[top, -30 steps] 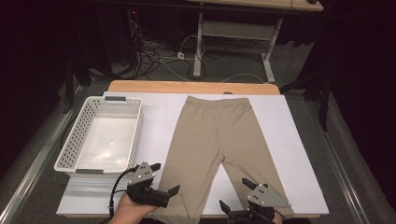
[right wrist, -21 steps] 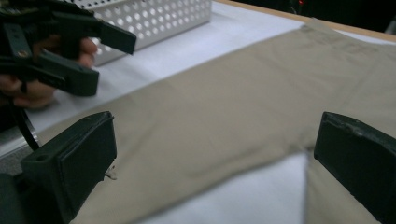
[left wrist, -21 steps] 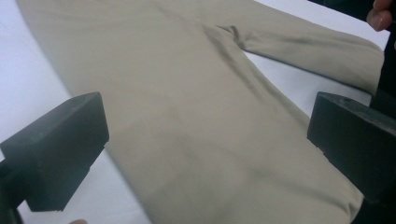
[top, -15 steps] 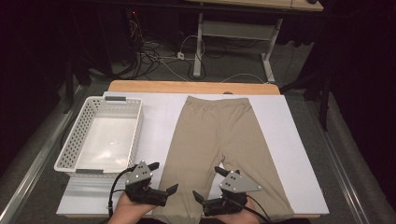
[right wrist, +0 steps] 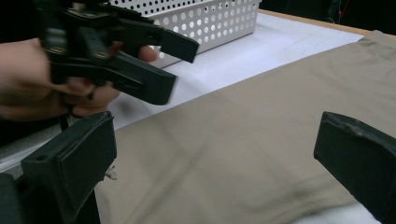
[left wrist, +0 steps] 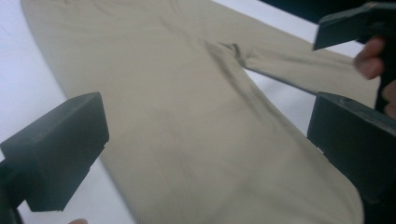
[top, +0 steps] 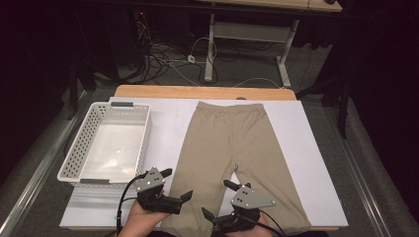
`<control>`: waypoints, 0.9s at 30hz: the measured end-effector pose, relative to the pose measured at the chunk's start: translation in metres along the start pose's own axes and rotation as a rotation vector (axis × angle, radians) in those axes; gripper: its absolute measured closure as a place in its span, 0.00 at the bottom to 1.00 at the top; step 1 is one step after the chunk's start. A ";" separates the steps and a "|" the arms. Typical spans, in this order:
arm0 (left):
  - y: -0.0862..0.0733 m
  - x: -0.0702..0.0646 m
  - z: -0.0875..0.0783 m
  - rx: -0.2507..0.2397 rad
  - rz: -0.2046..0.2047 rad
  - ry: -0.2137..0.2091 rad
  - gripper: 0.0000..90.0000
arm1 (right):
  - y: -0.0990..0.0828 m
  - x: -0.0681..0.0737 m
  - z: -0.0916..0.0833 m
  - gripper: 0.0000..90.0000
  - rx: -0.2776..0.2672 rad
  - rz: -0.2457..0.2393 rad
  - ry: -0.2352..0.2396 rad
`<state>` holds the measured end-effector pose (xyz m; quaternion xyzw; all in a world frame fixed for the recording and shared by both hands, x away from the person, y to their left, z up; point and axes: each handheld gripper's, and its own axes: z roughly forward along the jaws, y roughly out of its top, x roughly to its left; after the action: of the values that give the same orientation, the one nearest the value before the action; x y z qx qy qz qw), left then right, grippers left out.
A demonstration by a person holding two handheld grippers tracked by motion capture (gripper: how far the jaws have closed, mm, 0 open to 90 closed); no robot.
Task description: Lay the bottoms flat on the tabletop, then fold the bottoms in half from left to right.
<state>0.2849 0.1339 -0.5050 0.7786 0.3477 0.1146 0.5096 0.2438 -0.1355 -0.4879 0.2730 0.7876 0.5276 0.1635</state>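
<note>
Hovering both grippers over the near end of the beige trousers (top: 232,148), which lie flat on the white tabletop (top: 306,148), waistband at the far side, legs toward me. My left gripper (top: 176,183) sits above the outer edge of the left leg, fingers (left wrist: 60,149) spread wide, holding nothing. My right gripper (top: 216,199) hangs over the same leg's inner side near the crotch, fingers (right wrist: 70,163) wide apart too, empty. A white perforated basket (top: 74,158) stands left of the trousers, just apart from them.
</note>
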 end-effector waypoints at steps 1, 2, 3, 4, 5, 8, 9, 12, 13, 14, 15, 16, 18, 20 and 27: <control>0.002 0.001 0.004 0.009 -0.005 0.002 0.00 | 0.000 -0.001 -0.001 0.00 0.003 -0.002 0.000; 0.004 0.003 0.007 0.017 -0.008 0.005 0.00 | 0.000 -0.001 -0.002 0.00 0.004 -0.002 0.000; 0.005 0.005 0.010 0.024 -0.013 0.009 0.00 | 0.000 -0.002 -0.002 0.00 0.004 -0.002 -0.001; 0.005 0.007 0.012 0.030 -0.016 0.012 0.00 | 0.000 -0.003 -0.003 0.00 0.002 -0.002 -0.003; 0.005 0.010 0.016 0.041 -0.023 0.014 0.00 | 0.000 -0.004 -0.004 0.00 -0.001 0.001 -0.002; 0.004 0.015 0.023 0.075 -0.067 0.021 0.00 | 0.000 -0.006 -0.005 0.00 -0.003 0.000 -0.009; 0.004 0.017 0.026 0.081 -0.072 0.027 0.00 | 0.000 -0.006 -0.005 0.00 -0.004 0.001 -0.008; 0.007 0.022 0.032 0.094 -0.079 0.038 0.00 | -0.002 -0.005 -0.003 0.00 0.006 0.003 -0.005; 0.009 0.023 0.034 0.100 -0.078 0.043 0.00 | -0.002 -0.004 -0.003 0.00 0.010 0.000 -0.002; 0.011 0.025 0.038 0.107 -0.079 0.048 0.00 | -0.002 -0.004 -0.002 0.00 0.011 -0.001 -0.002; 0.013 0.026 0.040 0.115 -0.076 0.054 0.00 | -0.003 -0.003 -0.002 0.00 0.012 -0.002 -0.001; 0.016 0.029 0.044 0.132 -0.070 0.063 0.00 | -0.003 -0.003 -0.001 0.00 0.013 -0.002 0.001; 0.022 0.033 0.048 0.147 -0.065 0.073 0.00 | -0.003 -0.003 -0.001 0.00 0.014 0.002 0.002; 0.030 0.038 0.052 0.149 -0.067 0.081 0.00 | -0.003 -0.003 -0.002 0.00 0.014 0.002 0.001; 0.042 0.051 0.067 0.240 -0.060 0.131 0.00 | -0.005 -0.006 0.000 0.00 0.023 0.015 -0.006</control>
<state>0.3759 0.1093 -0.5074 0.8140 0.4145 0.1074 0.3925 0.2475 -0.1403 -0.4927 0.2822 0.7911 0.5190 0.1586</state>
